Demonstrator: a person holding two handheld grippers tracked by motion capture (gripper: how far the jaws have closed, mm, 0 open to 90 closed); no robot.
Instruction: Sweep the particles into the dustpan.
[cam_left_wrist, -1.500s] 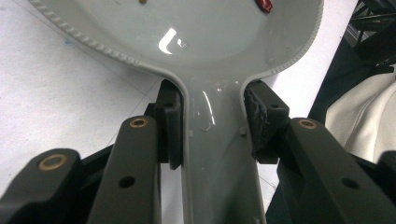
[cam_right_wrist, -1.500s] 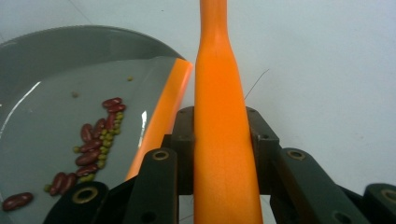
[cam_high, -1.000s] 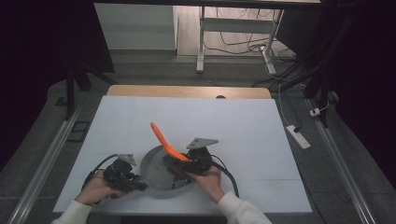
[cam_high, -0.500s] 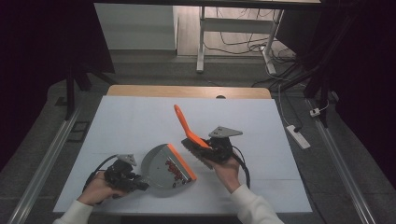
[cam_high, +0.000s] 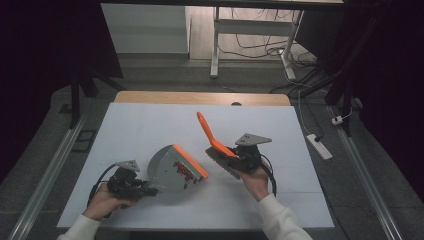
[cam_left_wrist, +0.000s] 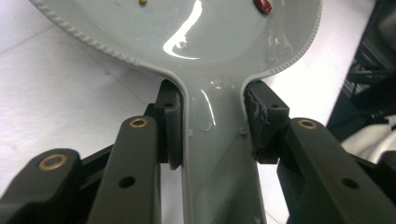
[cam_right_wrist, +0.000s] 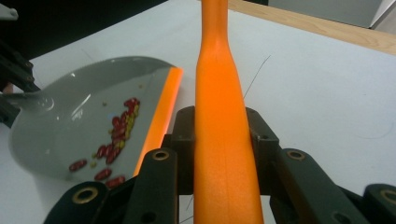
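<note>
A grey dustpan (cam_high: 172, 167) with an orange front lip (cam_right_wrist: 161, 112) rests at the table's front left, tilted up. Several red beans (cam_high: 186, 172) lie inside it (cam_right_wrist: 114, 135). My left gripper (cam_high: 145, 189) is shut on the dustpan's grey handle (cam_left_wrist: 217, 154), its pads pressed on both sides. To the right, my right gripper (cam_high: 235, 159) is shut on an orange hand brush (cam_high: 209, 134); its handle (cam_right_wrist: 222, 116) rises away from the jaws and its dark bristles (cam_high: 222, 164) hang just above the table, apart from the dustpan.
A white sheet covers the table (cam_high: 150, 125), with a wooden strip (cam_high: 200, 97) along the far edge. A power strip (cam_high: 320, 146) lies on the floor to the right. Metal rails run down both sides.
My right gripper has carried the brush out of the dustpan and to the right. The dustpan has tipped up, and the beans now sit gathered near its lip.
</note>
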